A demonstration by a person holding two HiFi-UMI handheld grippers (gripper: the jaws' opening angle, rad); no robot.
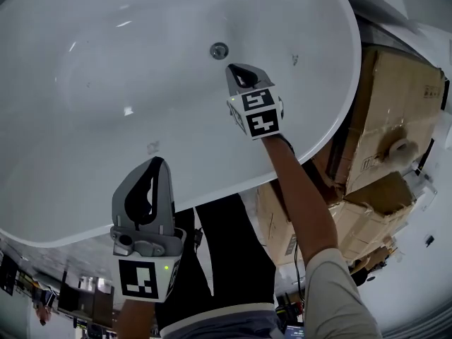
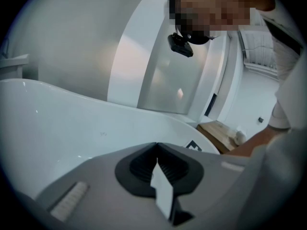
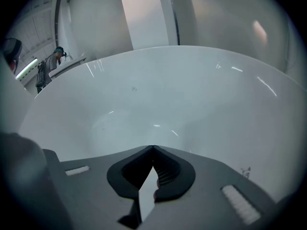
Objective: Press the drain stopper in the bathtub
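A round chrome drain stopper (image 1: pixel 219 50) sits in the floor of the white bathtub (image 1: pixel 85 83), near its right end. My right gripper (image 1: pixel 236 68) is inside the tub, its jaws shut and empty, their tip a short way to the near right of the stopper and apart from it. In the right gripper view the shut jaws (image 3: pixel 153 148) point over the tub's bare inside (image 3: pixel 158 99); the stopper does not show there. My left gripper (image 1: pixel 159 160) hangs shut and empty over the tub's near rim. The left gripper view shows its shut jaws (image 2: pixel 156 144) above the rim (image 2: pixel 72 114).
Cardboard boxes (image 1: pixel 395 111) are stacked right of the tub, with a tape roll (image 1: pixel 400 149) on them. A white wall panel (image 2: pixel 158 56) stands behind the tub. The person's dark trousers (image 1: pixel 233 253) are against the near rim.
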